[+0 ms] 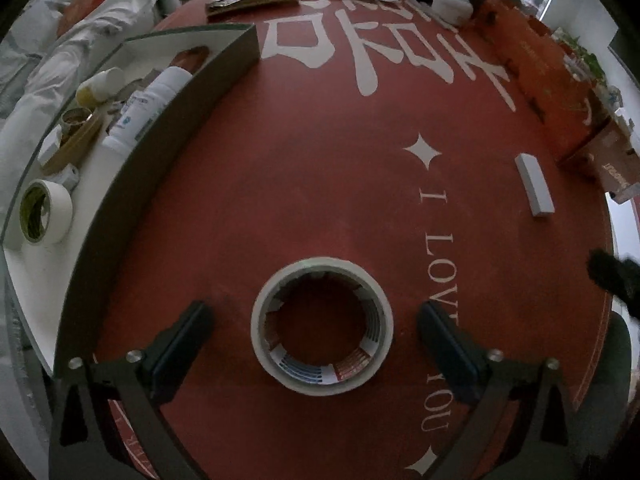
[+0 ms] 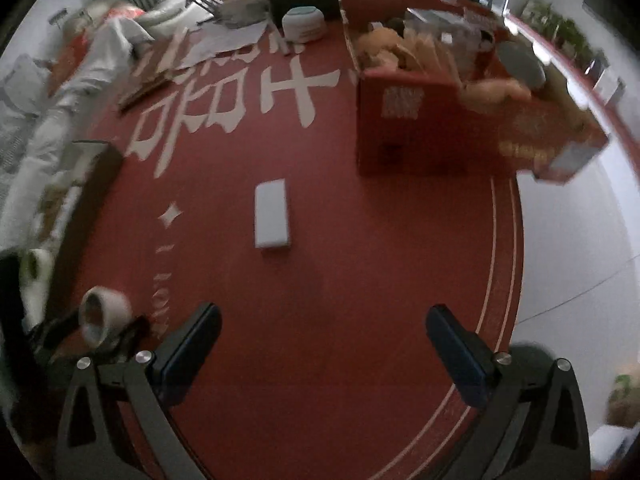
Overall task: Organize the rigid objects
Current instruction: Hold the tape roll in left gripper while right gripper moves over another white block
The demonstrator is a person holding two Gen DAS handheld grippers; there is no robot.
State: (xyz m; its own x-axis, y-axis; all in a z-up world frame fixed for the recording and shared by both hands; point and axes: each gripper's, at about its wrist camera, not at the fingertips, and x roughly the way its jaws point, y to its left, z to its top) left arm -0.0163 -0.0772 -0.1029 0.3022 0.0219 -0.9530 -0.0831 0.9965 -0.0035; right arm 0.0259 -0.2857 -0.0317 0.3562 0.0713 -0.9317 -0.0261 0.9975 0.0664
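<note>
Left wrist view close above tape roll point(image 1: 322, 326), right wrist view higher, both sharing white block point(image 2: 272, 214)

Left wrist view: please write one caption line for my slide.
Open left gripper brackets a tape roll lying flat on the red mat, beside the sorting tray.

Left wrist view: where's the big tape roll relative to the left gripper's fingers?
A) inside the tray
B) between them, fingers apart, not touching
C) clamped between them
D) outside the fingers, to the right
B: the tape roll sits on the red table between the open left gripper, with gaps on both sides.
</note>
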